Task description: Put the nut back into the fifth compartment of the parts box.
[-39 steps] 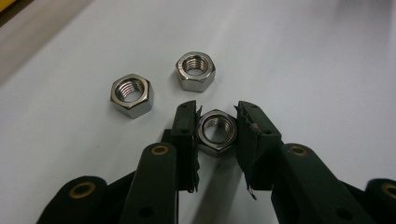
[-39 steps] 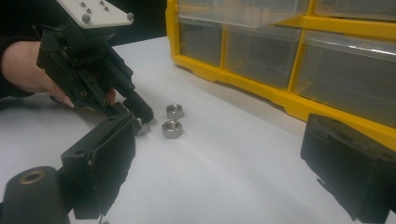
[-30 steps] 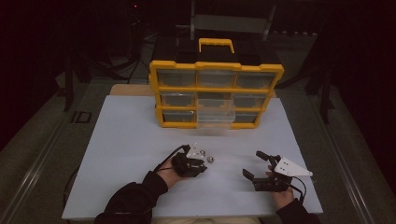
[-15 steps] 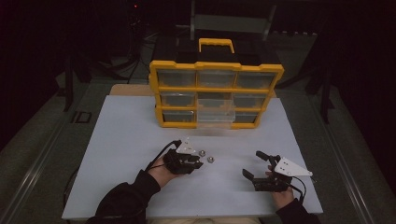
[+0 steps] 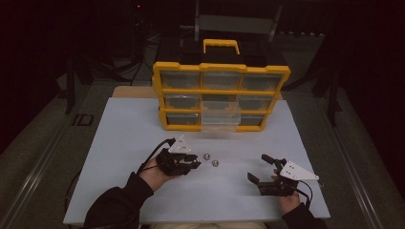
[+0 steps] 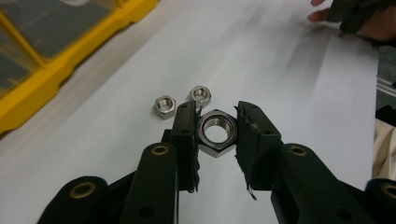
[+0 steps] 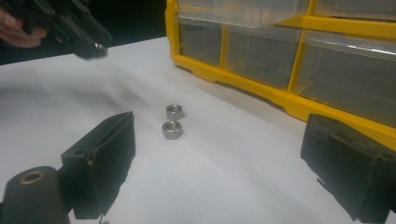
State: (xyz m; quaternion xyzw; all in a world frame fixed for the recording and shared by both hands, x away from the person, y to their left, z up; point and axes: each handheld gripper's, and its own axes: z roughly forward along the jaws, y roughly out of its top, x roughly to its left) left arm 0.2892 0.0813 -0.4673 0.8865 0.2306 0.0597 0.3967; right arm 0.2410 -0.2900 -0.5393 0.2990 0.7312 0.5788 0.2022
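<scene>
1. Plainly, the left tool [image 6: 218, 135] is clamped on a hex nut [image 6: 217, 133], one pad on each of two opposite flats, threaded bore facing the left gripper view's camera. Grip on the flats likely keeps the nut from rolling out.
2. Nut sits at the pad tips, clear of the white desk [image 5: 119, 143] surface; in the high view the left tool [image 5: 193, 163] hangs above the desk's near-middle.
3. Two smaller nuts lie loose on the desk just ahead of the held one: one nut [image 6: 164, 106] to the left, the other nut [image 6: 201, 94] close beside it, not touching. In the high view they show just right of the left tool, the pair [image 5: 211, 160] lying between the two hands.
4. Right tool [image 7: 219, 163] has its jaws wide apart, nothing between them, low over the desk near the front edge; seen in the high view at lower right [image 5: 260, 168]. Probably waiting its turn.
5. Yellow drawer cabinet [image 5: 220, 95] stands upright at the back of the desk; one middle drawer [image 5: 219, 117] juts forward, a likely place for the nut.
6. Open desk runs between the loose nuts and the cabinet front; broad bare margin to the left. Right hand is close to the near edge.
</scene>
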